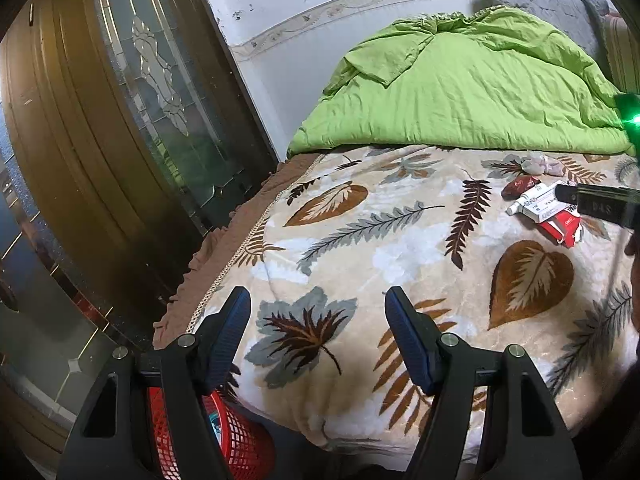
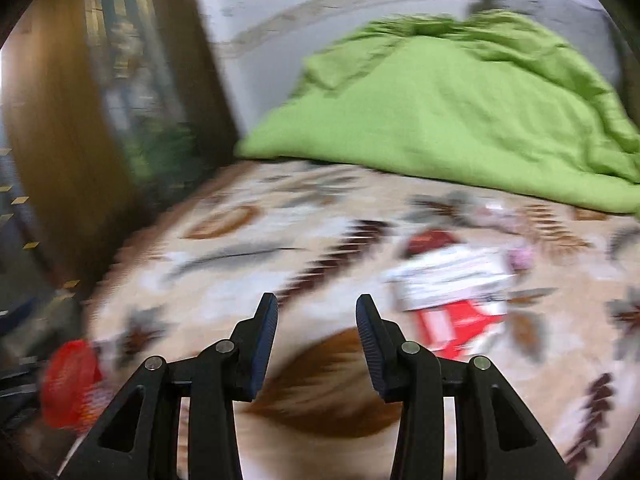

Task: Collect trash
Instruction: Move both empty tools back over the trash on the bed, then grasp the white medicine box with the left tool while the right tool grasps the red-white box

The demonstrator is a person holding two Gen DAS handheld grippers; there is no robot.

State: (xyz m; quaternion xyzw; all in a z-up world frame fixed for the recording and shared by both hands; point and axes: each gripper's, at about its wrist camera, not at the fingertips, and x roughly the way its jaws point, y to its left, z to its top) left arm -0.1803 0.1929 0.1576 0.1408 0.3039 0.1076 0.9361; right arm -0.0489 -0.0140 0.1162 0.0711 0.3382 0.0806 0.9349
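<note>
Trash lies on the leaf-patterned bed blanket (image 1: 360,240): a red and white carton (image 1: 554,216), a white box (image 1: 536,198), a dark red wrapper (image 1: 520,186) and crumpled pale wrappers (image 1: 538,164). My left gripper (image 1: 318,308) is open and empty above the near part of the bed, far left of the trash. My right gripper (image 2: 316,312) is open and empty; its view is blurred, with the red and white carton (image 2: 456,320) and white box (image 2: 452,272) just ahead to the right. The right gripper's body (image 1: 600,204) reaches in over the trash in the left wrist view.
A red mesh basket (image 1: 232,436) stands on the floor at the bed's near left corner; it also shows blurred in the right wrist view (image 2: 70,384). A green quilt (image 1: 460,92) is heaped at the far end. A wooden glass door (image 1: 120,120) is at left.
</note>
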